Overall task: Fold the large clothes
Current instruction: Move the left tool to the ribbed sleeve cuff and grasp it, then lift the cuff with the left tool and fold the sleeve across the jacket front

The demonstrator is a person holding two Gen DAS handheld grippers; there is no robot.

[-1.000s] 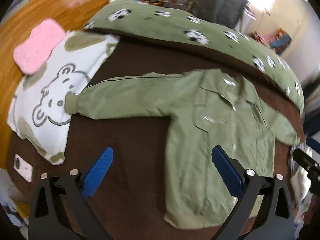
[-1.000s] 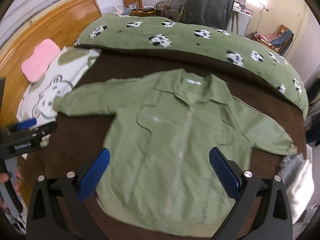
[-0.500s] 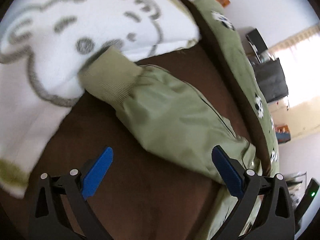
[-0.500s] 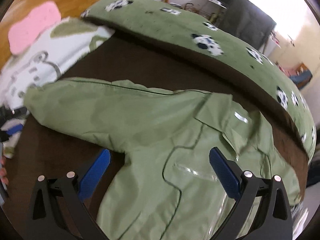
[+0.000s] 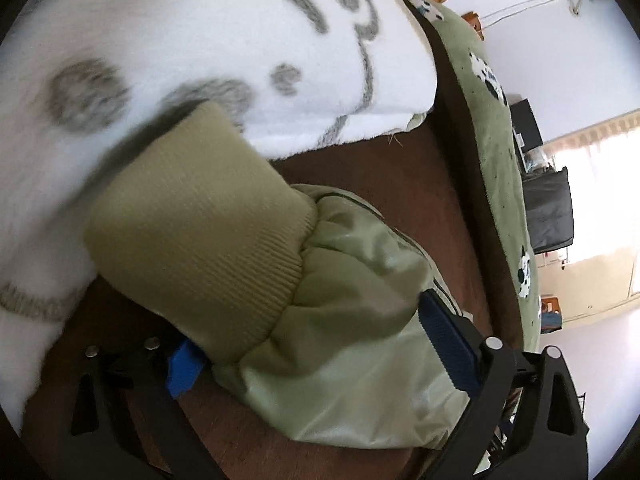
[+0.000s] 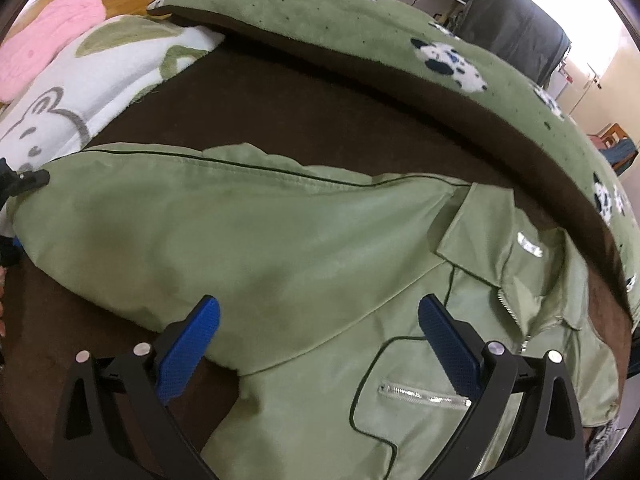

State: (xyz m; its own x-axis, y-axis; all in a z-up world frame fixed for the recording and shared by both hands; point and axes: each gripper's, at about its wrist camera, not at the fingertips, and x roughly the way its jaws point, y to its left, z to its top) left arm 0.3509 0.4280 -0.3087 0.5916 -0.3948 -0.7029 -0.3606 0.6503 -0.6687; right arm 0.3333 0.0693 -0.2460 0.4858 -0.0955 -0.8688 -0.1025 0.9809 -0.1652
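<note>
Jacket, a green zip-up, lies front up and spread flat on the brown bed cover; no fold shows yet, so nearly all the folding is left to do.

Left tongs straddle the end of the outstretched sleeve, just behind its ribbed cuff. The jaws are closing with the sleeve between them; the pads look about to meet the cloth, though I would not call it a firm grip yet. Ahead of these tongs, the cuff rests against a white bear-print blanket.

Right tongs sit over the armpit, where that same sleeve joins the body. Their jaws are closing too, with the sleeve's lower edge between the blue pads and nothing pinched so far. Beyond their right finger are the collar and chest pocket zip. Farther ahead a green cow-patterned duvet is pushed back.

Judging by both placements, the first sleeve fold is what is being set up.
</note>
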